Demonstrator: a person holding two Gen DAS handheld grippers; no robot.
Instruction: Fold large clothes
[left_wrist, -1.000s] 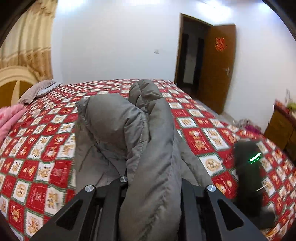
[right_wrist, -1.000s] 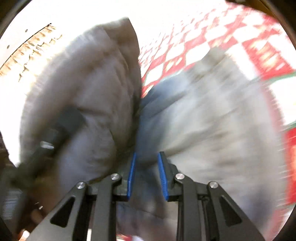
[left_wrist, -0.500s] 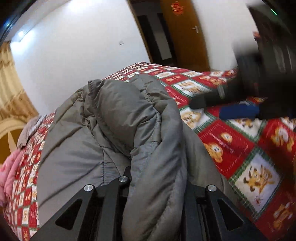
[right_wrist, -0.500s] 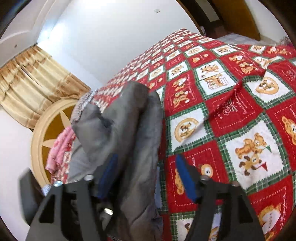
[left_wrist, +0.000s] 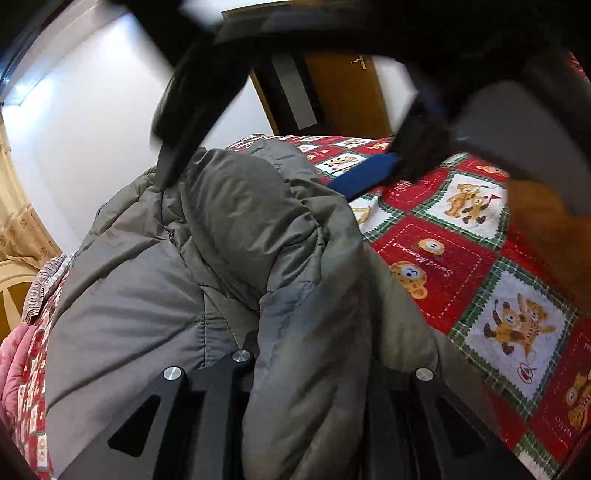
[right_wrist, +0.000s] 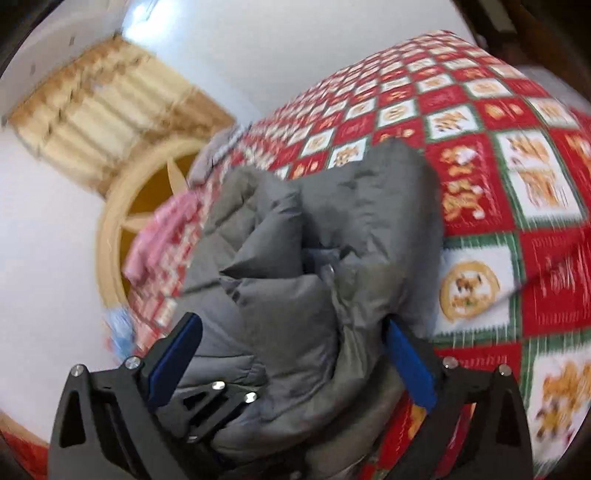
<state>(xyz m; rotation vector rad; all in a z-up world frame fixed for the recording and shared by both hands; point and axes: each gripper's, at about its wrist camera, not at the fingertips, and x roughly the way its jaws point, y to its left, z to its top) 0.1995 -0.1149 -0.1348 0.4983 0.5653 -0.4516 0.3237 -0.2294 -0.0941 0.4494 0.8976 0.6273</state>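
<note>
On the red-and-white bear-patterned quilt (left_wrist: 461, 258) lies the bulky grey padded jacket (left_wrist: 229, 236), soft and slippery I judge; my left gripper (left_wrist: 310, 369) clamps its fold, my right gripper (right_wrist: 291, 354) gapes astride it, best gripped at seams.

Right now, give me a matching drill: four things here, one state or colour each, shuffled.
1. left hand-held gripper
2. right hand-held gripper
3. puffer jacket
4. bedspread

a. red teddy-bear patchwork
b. open, fingers straddling the jacket
c. grey, bunched on the bed
d. shut on a jacket fold

Pairs: 1-d, 2-b, 3-c, 4-a
</note>
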